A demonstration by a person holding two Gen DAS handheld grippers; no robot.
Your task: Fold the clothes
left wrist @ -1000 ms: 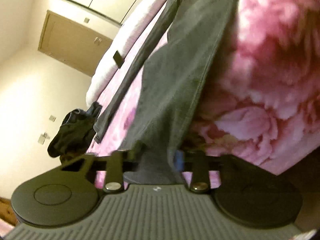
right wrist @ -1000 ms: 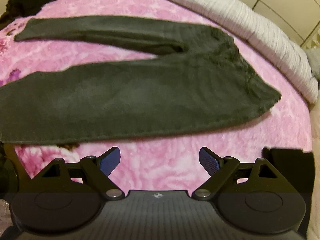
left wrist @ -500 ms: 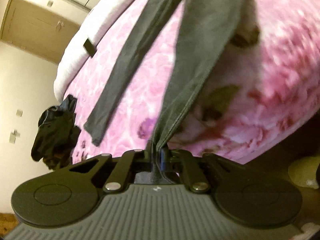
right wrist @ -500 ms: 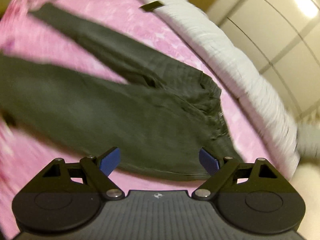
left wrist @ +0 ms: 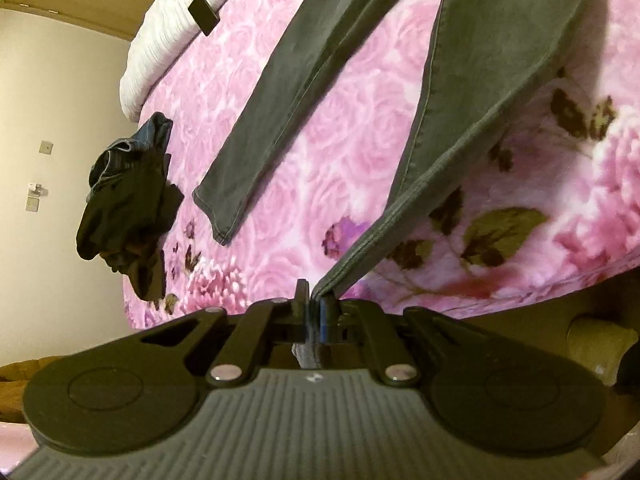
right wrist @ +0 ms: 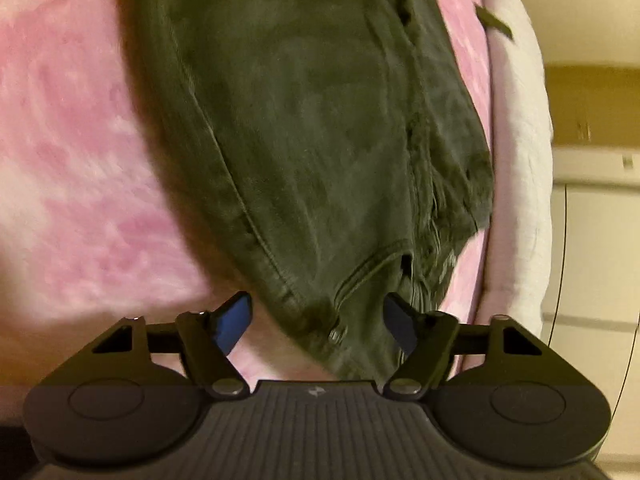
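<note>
Left tool (left wrist: 314, 304): jaws pressed together on the stitched hem of one leg of the dark grey-green trousers (left wrist: 492, 80), held low at the bed's near edge and pointing along the mattress. Hem drawn taut up from the jaws, folded lengthwise, ribbed double seam showing along its edge. Other trouser leg (left wrist: 276, 92) flat on the bed, narrow, ending in a squared cuff. Beneath: pink rose-print bedspread (left wrist: 352, 128), plush, with olive leaf motifs near the edge. Further left, a crumpled heap of dark clothes (left wrist: 128, 196) with a bit of blue denim on top, near the corner. Beyond, a white ribbed blanket roll (left wrist: 168, 32) carrying a small dark rectangular thing.

Right tool (right wrist: 318, 322): jaws spread wide, blue pads (right wrist: 234, 322) exposed, straddling the trousers' waistband corner (right wrist: 344, 320), gripping nothing. Cotton twill, faded, with pocket seam and rivet.
</note>
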